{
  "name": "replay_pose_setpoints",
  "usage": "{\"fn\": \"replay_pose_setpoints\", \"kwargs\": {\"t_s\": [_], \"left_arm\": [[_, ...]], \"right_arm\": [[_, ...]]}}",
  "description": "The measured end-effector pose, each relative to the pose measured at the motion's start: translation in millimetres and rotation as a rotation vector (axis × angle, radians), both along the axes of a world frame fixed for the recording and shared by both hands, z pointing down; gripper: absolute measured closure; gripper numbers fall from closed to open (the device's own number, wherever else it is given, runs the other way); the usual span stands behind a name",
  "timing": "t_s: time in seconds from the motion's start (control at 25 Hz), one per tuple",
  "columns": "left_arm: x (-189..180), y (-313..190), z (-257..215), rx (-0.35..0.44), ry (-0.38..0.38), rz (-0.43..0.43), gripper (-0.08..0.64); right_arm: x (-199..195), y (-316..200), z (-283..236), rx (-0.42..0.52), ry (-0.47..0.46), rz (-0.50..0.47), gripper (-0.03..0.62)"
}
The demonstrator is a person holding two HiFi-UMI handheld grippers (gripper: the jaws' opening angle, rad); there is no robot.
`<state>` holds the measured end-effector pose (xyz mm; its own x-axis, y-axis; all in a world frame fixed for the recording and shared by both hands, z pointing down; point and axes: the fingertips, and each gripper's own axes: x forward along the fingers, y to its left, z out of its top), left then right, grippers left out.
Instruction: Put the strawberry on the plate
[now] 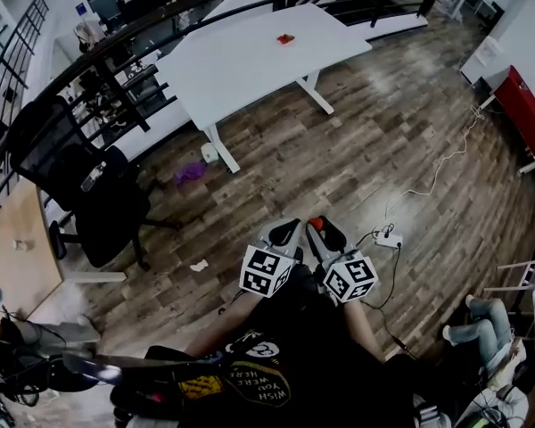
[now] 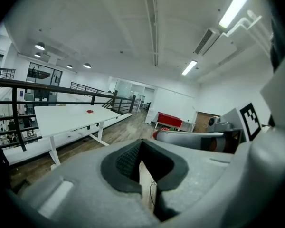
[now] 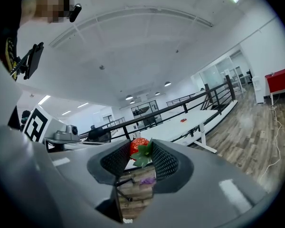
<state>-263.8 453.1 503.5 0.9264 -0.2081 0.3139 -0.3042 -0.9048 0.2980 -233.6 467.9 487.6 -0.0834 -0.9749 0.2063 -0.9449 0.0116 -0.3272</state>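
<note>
Side by side — left tongs (image 2: 138,151) parted, right tongs (image 3: 141,156) gripping.

white table (image 1: 241,61) beside a black railing (image 1: 152,25); black office chair (image 1: 80,185); red cabinet (image 1: 526,114).

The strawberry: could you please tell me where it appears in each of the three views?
Head view: the strawberry is a red spot just below centre, at the tip of the right gripper.
Left gripper view: a small red patch right of centre, at the right gripper's tip, is probably it.
Right gripper view: centre, pinched between that gripper's jaws.
Shared landmark: the white table beyond, seen in all three views.
</note>
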Motion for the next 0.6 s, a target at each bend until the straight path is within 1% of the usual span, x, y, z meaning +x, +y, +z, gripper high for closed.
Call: {"fn": "replay_pose_setpoints", "kwargs": {"t_s": [0.12,0.24,0.44,0.6], "left_arm": [[12,-14,3,-0.004,-0.004,0.0,0.56],[33,-31,3,0.007,-0.002,-0.005,0.56],[80,-62,-12,0.052,0.007,-0.003,0.56],[118,-86,-21,0.07,0.017,-0.02,0.56]], "right_arm": [[8,-12,4,-0.007,-0.005,-0.007,0.448],[27,-28,6,-0.005,-0.003,-0.016,0.448],[69,-61,-8,0.04,0.019,-0.035,0.448],[109,-81,-19,0.073,0.03,-0.042,0.448]]}}
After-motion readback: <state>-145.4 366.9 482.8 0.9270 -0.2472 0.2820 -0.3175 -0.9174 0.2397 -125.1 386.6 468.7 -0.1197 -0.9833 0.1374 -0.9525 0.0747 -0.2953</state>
